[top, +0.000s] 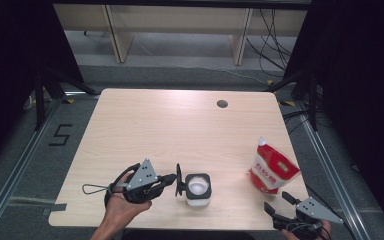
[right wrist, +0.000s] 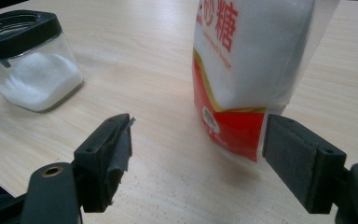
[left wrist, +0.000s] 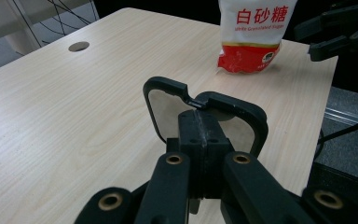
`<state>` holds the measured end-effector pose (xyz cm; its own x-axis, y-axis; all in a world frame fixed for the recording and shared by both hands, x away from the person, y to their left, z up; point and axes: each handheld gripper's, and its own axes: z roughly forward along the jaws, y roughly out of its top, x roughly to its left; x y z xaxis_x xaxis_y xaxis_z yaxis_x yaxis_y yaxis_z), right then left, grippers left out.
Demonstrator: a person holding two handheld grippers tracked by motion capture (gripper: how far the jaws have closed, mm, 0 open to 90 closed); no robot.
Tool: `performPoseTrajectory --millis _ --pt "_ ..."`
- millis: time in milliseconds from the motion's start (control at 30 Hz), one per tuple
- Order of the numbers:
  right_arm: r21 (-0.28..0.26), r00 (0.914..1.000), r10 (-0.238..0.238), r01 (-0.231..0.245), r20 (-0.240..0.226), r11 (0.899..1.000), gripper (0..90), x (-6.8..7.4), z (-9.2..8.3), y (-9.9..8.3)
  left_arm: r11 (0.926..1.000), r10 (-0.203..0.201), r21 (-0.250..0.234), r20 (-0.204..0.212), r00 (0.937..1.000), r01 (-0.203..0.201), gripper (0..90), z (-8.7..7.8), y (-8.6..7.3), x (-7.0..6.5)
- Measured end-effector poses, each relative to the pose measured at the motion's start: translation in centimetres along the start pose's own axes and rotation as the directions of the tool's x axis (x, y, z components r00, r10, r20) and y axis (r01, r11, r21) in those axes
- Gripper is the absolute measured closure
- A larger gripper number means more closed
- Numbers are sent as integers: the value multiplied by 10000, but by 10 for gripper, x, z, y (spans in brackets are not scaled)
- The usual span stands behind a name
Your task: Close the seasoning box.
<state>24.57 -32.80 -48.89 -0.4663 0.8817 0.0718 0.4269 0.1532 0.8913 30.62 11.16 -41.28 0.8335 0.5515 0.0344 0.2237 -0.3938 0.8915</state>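
A small clear jar [top: 198, 190] with a black rim holds white sugar and stands uncovered near the table's front edge; it also sits at the far left of the right gripper view [right wrist: 32, 65]. My left gripper [top: 174, 181] is shut on the jar's black lid [top: 179, 175], which stands on edge just left of the jar. In the left gripper view, the pads [left wrist: 200, 135] pinch the lid's frame [left wrist: 242, 109]. A red and white sugar bag [top: 272, 169] stands at the right. My right gripper [top: 278, 201] is open just in front of the bag [right wrist: 251, 60], not touching it.
The wooden table [top: 180, 125] has a round cable hole [top: 222, 104] at the back right. Grey floor and metal rails surround it. The right gripper [left wrist: 335, 32] shows beyond the sugar bag [left wrist: 256, 32] in the left gripper view.
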Motion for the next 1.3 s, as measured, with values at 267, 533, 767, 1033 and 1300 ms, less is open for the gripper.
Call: performPoseTrajectory --millis 267,533,767,1033,1300 --pt "24 9999 147 -147 37 9999 249 0 -1 0 9999 143 69 76 9999 -143 893 5 5 -1" --pt "13 9999 111 -111 -47 9999 249 1 0 0 10000 93 -18 256 9996 -92 892 10 7 -4" --pt "69 9997 231 -231 4 9997 249 1 0 0 9997 162 170 484 9987 -171 892 22 10 -10" --pt "78 9998 203 -203 -69 9998 249 1 0 0 9989 129 446 702 9975 -160 892 35 7 -12" --pt "111 9993 354 -352 -146 9993 248 2 0 0 9982 157 568 743 9971 -200 892 41 6 -13"
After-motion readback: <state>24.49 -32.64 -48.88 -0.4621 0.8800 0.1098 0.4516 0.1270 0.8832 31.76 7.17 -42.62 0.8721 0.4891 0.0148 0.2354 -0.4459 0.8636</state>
